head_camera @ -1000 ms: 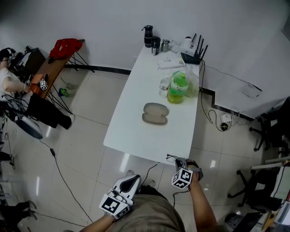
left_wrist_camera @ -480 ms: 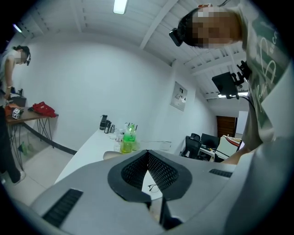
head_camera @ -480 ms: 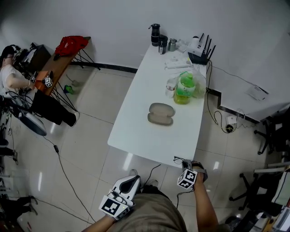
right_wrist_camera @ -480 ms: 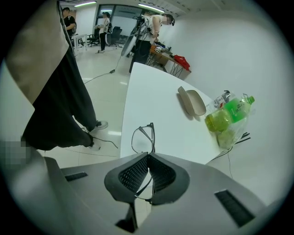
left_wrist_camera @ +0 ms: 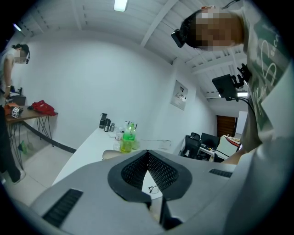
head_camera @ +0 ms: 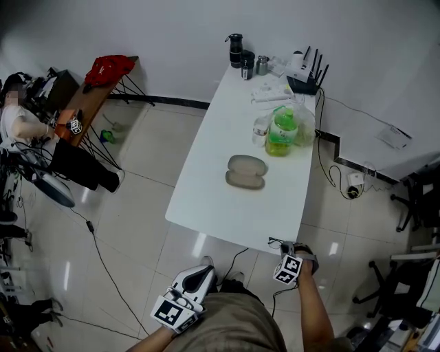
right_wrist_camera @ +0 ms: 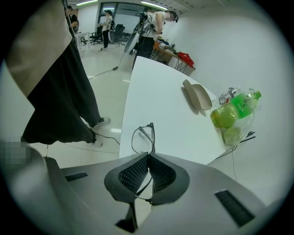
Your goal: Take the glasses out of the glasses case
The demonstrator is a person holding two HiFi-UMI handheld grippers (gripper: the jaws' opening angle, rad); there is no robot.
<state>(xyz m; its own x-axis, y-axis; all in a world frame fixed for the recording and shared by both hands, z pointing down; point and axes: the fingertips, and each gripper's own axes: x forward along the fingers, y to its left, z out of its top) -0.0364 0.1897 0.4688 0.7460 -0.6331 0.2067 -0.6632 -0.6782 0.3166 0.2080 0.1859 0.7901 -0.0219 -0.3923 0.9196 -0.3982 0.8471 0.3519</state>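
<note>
1. An office workroom: a long white table (head_camera: 227, 199) carries an antenna router (head_camera: 306, 74).
2. Swivel office chairs (left_wrist_camera: 196, 143) stand beyond it.
3. A person (head_camera: 15, 122) works at a cluttered desk (head_camera: 79, 104).
4. A cable (head_camera: 102, 262) trails across the tiled floor (head_camera: 144, 165).

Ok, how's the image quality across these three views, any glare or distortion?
Head view: even light, glare patches on the floor tiles, dark corners. Left gripper view: strong fisheye, black rim, ceiling lamp blown out. Right gripper view: fisheye bends the table edge; glasses look sharp.
</note>
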